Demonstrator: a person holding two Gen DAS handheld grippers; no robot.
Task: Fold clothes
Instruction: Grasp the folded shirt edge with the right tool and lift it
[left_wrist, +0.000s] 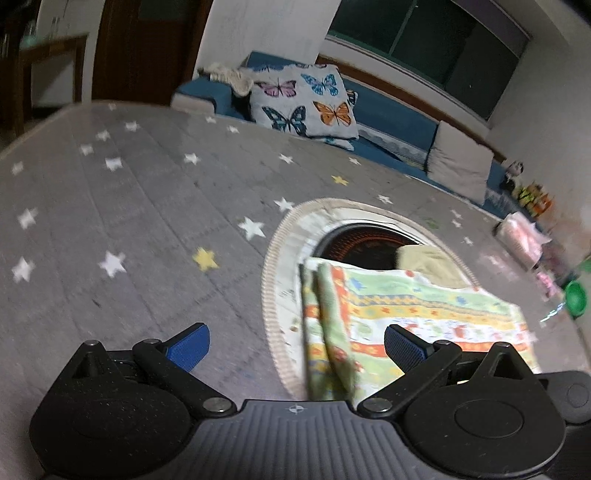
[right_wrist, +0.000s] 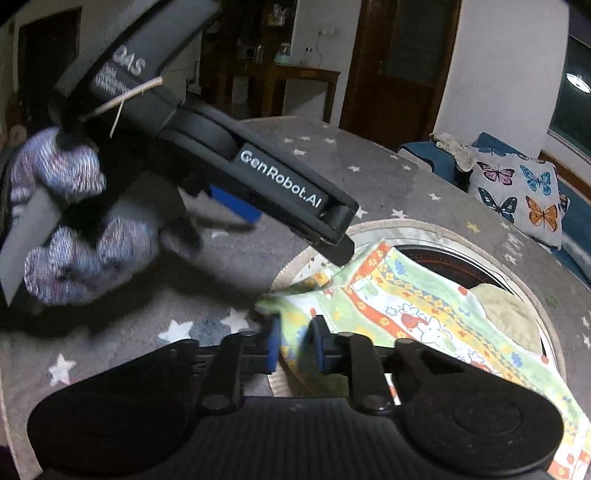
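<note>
The patterned cloth (left_wrist: 406, 317) lies on the star-printed grey surface (left_wrist: 129, 206), draped across a round opening with a pale braided rim (left_wrist: 273, 266); something dark and ribbed shows down inside it, with a beige cloth (left_wrist: 428, 262) beneath the patterned one. The folding looks to me barely begun: one long side is doubled over into a ridge, but the rest lies spread and rumpled. The right tongs (right_wrist: 293, 341) are nearly closed on a bunched green corner of the cloth, clamped as far as I can judge. The left tongs (left_wrist: 295, 345) stand wide apart with nothing between them, hovering just above the doubled edge; from the right camera their tip sits near the cloth's far corner, and whether it touches I cannot tell. There is plenty of bare surface to the left for laying the piece flat. To the right, a green cup (left_wrist: 576, 297) and pink packets (left_wrist: 524, 236) crowd the edge, and the open hole could swallow a loose hem.
</note>
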